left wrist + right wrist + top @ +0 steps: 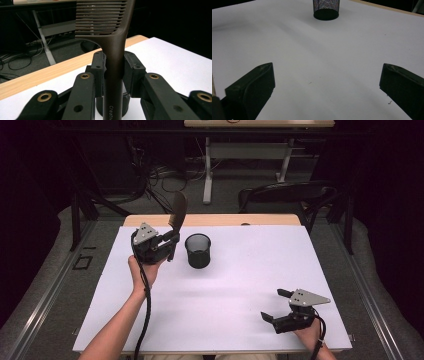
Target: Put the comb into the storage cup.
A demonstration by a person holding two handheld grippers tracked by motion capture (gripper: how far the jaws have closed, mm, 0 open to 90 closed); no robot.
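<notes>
A dark brown comb stands upright in my left gripper, whose jaws are shut on its handle, teeth end up. The gripper is held above the white table, just left of a black mesh cup. In the left gripper view part of the cup shows below, behind the handle. My right gripper rests low over the table at the front right, jaws wide open with only bare table between them, far from the cup.
The white table top has a wooden strip along its far edge. Beyond the table stand a black chair, a white desk frame and loose cables on the floor.
</notes>
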